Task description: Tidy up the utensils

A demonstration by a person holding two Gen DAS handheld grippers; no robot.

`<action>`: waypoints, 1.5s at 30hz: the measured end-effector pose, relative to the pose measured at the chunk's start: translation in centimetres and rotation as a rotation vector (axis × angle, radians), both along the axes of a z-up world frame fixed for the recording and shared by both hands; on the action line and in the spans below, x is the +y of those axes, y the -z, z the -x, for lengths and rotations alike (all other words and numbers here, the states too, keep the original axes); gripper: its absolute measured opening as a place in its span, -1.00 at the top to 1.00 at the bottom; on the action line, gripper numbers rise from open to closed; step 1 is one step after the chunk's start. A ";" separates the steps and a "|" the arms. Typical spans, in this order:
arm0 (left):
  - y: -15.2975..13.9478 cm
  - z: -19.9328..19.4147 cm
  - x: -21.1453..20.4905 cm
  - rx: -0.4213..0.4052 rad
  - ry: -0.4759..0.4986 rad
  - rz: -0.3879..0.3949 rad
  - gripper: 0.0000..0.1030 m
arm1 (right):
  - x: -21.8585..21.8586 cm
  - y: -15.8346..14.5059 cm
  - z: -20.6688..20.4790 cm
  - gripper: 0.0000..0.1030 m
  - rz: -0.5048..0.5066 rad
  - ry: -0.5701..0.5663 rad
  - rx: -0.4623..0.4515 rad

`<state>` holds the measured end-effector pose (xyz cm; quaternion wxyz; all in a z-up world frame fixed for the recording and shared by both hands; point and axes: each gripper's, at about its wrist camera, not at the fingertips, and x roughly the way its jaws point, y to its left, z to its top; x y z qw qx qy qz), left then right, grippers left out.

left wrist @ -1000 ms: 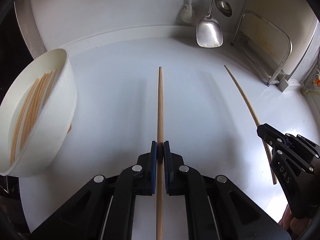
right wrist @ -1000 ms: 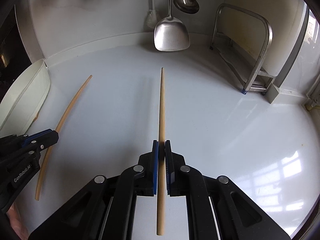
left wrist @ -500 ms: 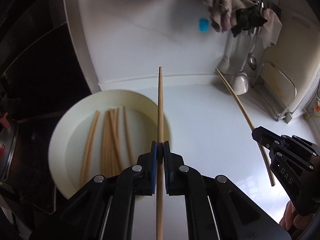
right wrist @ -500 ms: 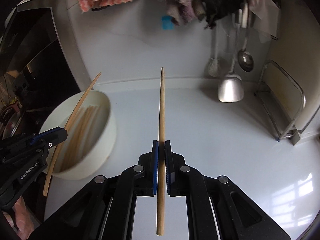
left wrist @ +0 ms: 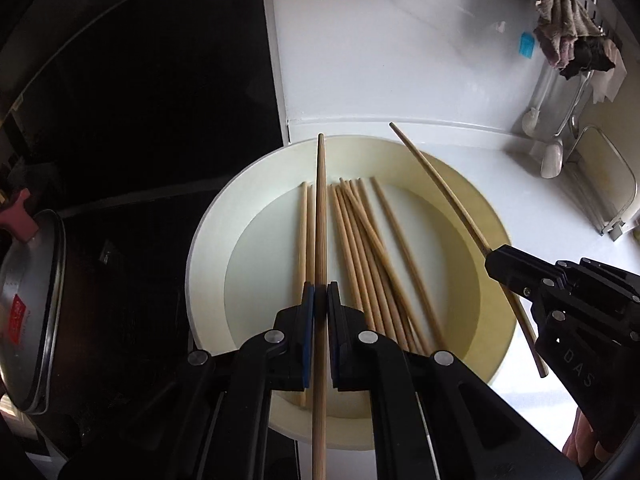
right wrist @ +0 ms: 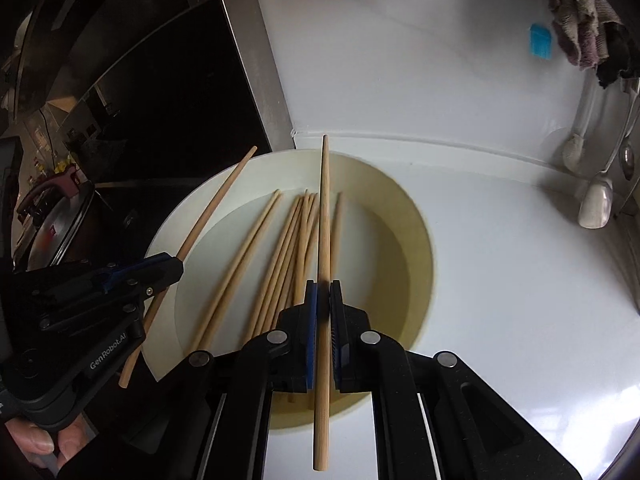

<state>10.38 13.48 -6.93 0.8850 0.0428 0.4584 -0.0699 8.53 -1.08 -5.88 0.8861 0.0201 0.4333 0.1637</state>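
Countertop (left wrist: 500,184) white, glossy, against wall (left wrist: 400,40)

Black claw (left wrist: 319,300) — blue pads, silver screws.

Left chopstick's (left wrist: 320,240) rear end past the bottom edge.

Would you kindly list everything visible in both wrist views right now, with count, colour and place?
bowl: one, white, on the counter near its left edge
loose chopsticks: about ten, tan, lying in the bowl
held chopsticks: two, tan, one per gripper, above the bowl
counter: one, white
pot lid: one, metal, far left
cloths: several, hanging upper right
ladle: one, metal, hanging right
left gripper: black, shut
right gripper: black, shut
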 end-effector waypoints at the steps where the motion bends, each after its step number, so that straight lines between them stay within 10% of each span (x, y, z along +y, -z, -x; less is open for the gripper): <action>1: 0.5 -0.5 0.3 0.014 -0.001 0.009 0.86 | 0.4 0.3 -0.7 0.88 0.001 0.003 0.020; 18: 4.4 -4.0 1.0 0.138 0.011 0.038 0.83 | 2.2 4.7 -4.8 0.87 0.031 0.036 0.200; 22: 3.8 -3.8 1.3 0.125 -0.006 0.038 0.25 | 1.6 4.2 -4.6 0.80 0.019 0.058 0.181; 24: 3.1 -3.5 1.5 0.104 -0.015 0.041 -0.36 | 1.3 3.7 -4.3 0.71 0.021 0.064 0.166; 45: -1.6 0.6 2.0 0.001 -0.078 0.043 -0.68 | -0.8 0.2 1.3 0.17 0.011 0.103 0.105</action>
